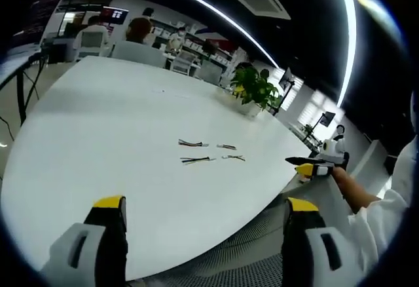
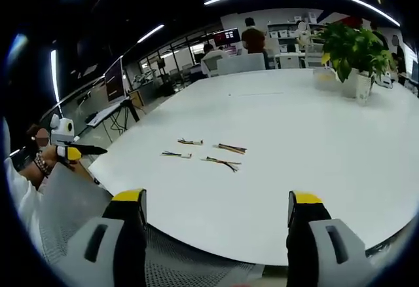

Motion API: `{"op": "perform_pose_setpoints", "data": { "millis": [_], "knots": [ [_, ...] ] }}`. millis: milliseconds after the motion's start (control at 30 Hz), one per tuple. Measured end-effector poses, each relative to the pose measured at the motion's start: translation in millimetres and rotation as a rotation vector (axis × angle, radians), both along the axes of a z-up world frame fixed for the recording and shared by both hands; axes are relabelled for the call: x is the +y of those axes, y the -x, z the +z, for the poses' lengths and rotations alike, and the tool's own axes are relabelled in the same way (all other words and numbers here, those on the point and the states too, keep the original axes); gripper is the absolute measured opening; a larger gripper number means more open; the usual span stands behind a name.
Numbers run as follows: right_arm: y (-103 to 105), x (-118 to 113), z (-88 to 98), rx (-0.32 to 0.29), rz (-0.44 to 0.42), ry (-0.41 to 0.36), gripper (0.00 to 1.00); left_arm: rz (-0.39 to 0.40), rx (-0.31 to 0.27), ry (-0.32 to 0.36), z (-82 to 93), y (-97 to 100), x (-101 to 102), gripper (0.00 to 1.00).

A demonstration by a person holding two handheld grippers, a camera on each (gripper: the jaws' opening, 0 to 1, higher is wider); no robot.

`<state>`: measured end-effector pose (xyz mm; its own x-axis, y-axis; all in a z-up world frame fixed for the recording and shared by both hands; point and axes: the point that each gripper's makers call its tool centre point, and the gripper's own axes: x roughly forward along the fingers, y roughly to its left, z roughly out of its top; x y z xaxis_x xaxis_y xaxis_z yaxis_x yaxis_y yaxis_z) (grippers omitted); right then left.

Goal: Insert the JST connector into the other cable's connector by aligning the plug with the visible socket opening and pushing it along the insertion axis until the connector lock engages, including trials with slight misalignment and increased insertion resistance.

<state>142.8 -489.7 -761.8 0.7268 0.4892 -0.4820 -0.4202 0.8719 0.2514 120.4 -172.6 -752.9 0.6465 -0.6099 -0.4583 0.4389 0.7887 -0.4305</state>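
Several short JST cables with coloured wires lie loose near the middle of the white table (image 1: 98, 136). In the left gripper view two lie farther off (image 1: 193, 143) (image 1: 226, 147) and two lie closer (image 1: 198, 160) (image 1: 234, 158). In the right gripper view the cables show again (image 2: 190, 141) (image 2: 230, 148) (image 2: 177, 154) (image 2: 222, 163). My left gripper (image 1: 205, 205) hangs open over the table's near edge, well short of the cables, holding nothing. My right gripper (image 2: 217, 198) is open and empty too, back from the table edge. Each gripper also appears in the other's view, held by a hand off the table's side (image 1: 314, 166) (image 2: 72, 151).
A potted green plant (image 1: 254, 89) (image 2: 353, 48) stands on the table beyond the cables. People sit at desks with monitors at the far end of the room (image 1: 137, 30) (image 2: 252, 37). A grey mesh surface (image 2: 72, 208) lies below the table edge near me.
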Motion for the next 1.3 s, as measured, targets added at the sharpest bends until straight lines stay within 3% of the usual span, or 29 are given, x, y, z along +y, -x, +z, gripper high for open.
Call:
{"op": "perform_pose_setpoints", "data": {
  "millis": [267,300,367,400,467,733,1300],
  "knots": [
    [-1.6,1.3,3.1,-0.018,0.004,-0.025,0.92,-0.005,0.007,-0.006,-2.0,-1.5,0.0,0.99],
    [-1.7,2.3,4.7,-0.023,0.005,-0.036,0.89,-0.005,0.009,-0.007,-2.4,-1.9,0.1,0.99],
    [3.6,4.8,2.8,0.028,0.021,-0.070,0.79,-0.007,0.012,-0.008,-3.0,-3.3,0.0,0.99],
    [1.5,2.7,3.3,0.016,0.015,-0.065,0.76,-0.008,0.012,-0.008,-3.1,-3.9,0.0,0.99],
    [-1.4,-0.7,4.8,-0.008,-0.001,-0.054,0.76,-0.011,0.013,-0.009,-3.3,-5.7,-0.6,0.99],
    [-5.3,-8.3,2.9,0.023,-0.016,-0.035,0.79,-0.024,0.013,-0.011,-1.9,-14.4,-2.7,0.99],
    [-42.4,-18.8,36.9,-0.050,-0.011,0.008,0.75,-0.031,-0.079,-0.007,37.9,-58.4,-0.3,0.99]
  ]
}}
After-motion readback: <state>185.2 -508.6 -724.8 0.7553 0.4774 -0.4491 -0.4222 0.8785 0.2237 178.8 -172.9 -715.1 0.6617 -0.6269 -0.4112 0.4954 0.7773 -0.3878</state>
